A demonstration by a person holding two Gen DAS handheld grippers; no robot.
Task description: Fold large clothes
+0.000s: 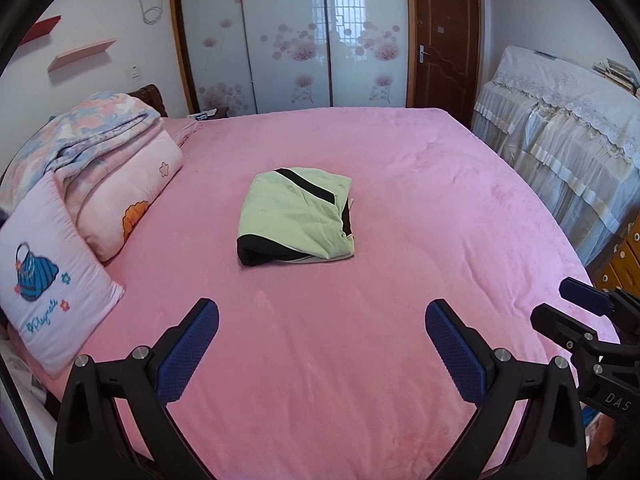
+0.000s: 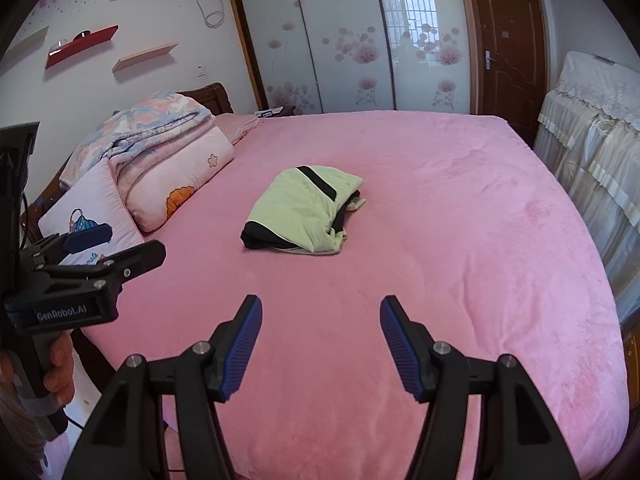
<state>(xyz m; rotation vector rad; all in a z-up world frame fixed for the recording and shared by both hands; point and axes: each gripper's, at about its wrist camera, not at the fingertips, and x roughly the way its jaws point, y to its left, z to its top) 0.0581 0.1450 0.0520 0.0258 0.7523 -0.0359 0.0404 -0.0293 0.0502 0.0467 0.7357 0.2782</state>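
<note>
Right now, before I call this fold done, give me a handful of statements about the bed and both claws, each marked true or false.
1. The green-and-black garment lies folded in a compact bundle on the pink bedspread. True.
2. The left claw grips a sleeve. False: it is open and empty.
3. The right claw is open, holding nothing. True.
4. The garment rests on the handbag pillow. False: it lies apart, mid-bed.
5. The wooden door stands open. False: it is closed.

Folded garment on the bed

A light green fabric garment with black bands (image 1: 296, 216) lies folded into a compact, slightly rumpled bundle near the middle of the pink plush bed cover (image 1: 400, 280), black edge showing at its near-left corner.
</note>
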